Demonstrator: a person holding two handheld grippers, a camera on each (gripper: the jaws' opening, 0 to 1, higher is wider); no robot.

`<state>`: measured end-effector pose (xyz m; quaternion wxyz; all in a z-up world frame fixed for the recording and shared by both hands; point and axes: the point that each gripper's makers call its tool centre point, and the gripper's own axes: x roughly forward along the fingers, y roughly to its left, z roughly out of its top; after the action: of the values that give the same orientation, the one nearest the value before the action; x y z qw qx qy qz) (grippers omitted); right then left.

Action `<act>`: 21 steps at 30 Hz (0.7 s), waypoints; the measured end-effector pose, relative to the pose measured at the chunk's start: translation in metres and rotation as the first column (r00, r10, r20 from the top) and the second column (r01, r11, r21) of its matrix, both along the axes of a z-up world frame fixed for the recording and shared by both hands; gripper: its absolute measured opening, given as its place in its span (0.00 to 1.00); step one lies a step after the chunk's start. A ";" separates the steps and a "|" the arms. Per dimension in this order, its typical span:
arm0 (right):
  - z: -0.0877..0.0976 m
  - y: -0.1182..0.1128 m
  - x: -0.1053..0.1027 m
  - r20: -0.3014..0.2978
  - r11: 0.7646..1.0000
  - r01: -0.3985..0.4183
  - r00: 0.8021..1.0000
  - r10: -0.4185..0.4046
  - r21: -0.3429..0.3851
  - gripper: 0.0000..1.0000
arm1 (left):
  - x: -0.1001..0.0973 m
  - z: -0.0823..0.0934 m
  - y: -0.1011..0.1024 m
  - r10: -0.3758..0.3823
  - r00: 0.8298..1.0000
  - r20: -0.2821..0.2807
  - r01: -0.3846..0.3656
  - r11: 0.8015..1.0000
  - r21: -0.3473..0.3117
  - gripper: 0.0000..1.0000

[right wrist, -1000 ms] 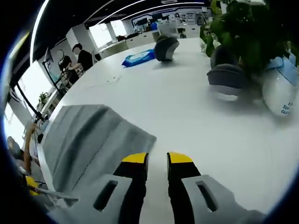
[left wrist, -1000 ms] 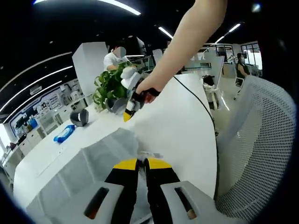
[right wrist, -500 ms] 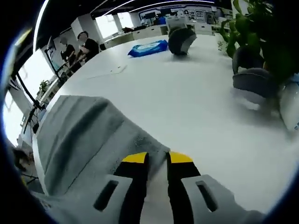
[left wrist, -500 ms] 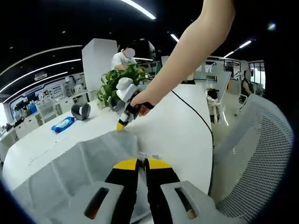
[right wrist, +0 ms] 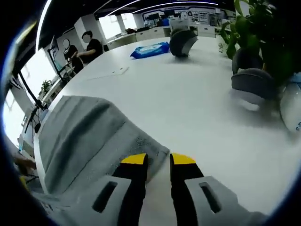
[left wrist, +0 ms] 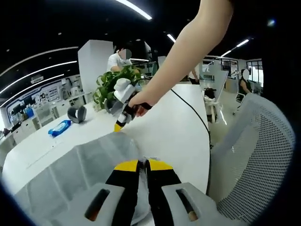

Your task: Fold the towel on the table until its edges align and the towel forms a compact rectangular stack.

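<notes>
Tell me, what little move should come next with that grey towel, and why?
Probably close the right gripper on the towel. Its jaws stand apart at the towel's corner on the white table, not yet pinching it, while the left gripper already has its jaws together on the towel's near edge. Both corners need holding before a fold.

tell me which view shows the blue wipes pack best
The right gripper view: the flat blue wipes pack lies unobstructed on the white table, its outline distinct. The left gripper view shows it too, but smaller, near the edge.
</notes>
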<state>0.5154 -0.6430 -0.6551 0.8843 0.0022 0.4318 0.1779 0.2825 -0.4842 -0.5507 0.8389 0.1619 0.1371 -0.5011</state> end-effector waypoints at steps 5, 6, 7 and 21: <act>-0.006 0.000 0.004 0.003 0.985 -0.081 0.997 0.083 -0.155 0.13 | -0.006 0.002 -0.006 -0.036 0.999 0.015 0.036 0.999 0.004 0.06; -0.006 0.001 0.004 0.006 0.979 -0.098 0.995 0.101 -0.178 0.12 | -0.007 0.002 -0.007 -0.042 0.999 0.014 0.042 0.999 0.003 0.06; -0.005 0.004 0.003 0.013 0.974 -0.127 0.991 0.131 -0.186 0.09 | -0.008 0.001 -0.007 -0.045 0.999 0.011 0.045 0.999 0.002 0.06; 0.016 0.007 -0.002 0.076 0.998 -0.013 0.997 0.008 0.058 0.00 | -0.018 0.014 -0.012 -0.076 0.997 -0.020 0.075 0.996 -0.046 0.06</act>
<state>0.5131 -0.6359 -0.6392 0.8986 0.0190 0.3927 0.1950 0.2647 -0.4961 -0.5369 0.8214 0.1424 0.1285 -0.5371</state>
